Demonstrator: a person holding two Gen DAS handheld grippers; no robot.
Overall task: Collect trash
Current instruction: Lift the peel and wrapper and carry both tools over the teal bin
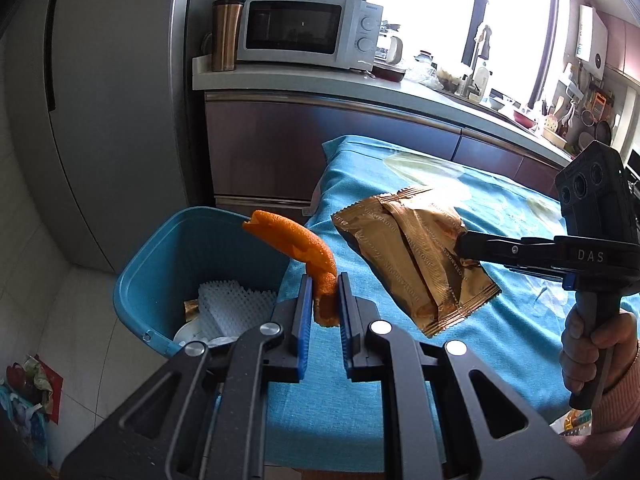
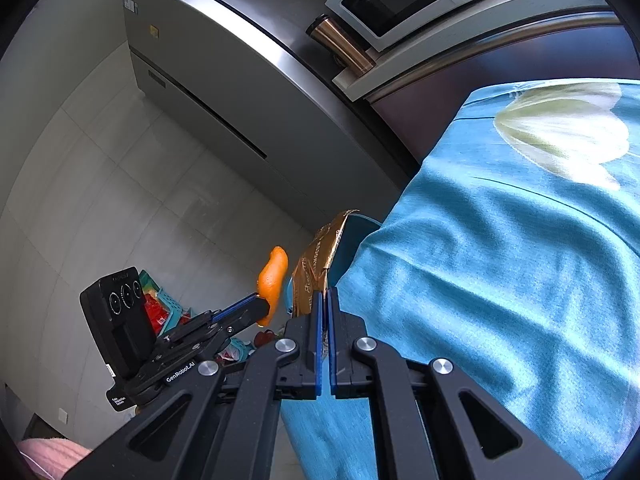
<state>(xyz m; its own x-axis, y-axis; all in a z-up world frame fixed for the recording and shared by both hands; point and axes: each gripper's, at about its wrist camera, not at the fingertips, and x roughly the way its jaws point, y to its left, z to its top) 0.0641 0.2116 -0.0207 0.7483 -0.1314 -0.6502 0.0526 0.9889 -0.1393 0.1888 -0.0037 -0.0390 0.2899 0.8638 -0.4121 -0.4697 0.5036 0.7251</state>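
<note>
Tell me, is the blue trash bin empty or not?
Not empty. The blue bin already holds white foam netting and other scraps at the bottom.

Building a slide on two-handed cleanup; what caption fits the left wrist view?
Left tool holds orange peel near the blue bin while right tool grips a gold wrapper.

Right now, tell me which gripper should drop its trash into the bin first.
Left. The left gripper holds the orange peel by the blue bin's rim, its tip already over the opening. The right gripper holds the gold wrapper above the blue tablecloth, farther away.
</note>
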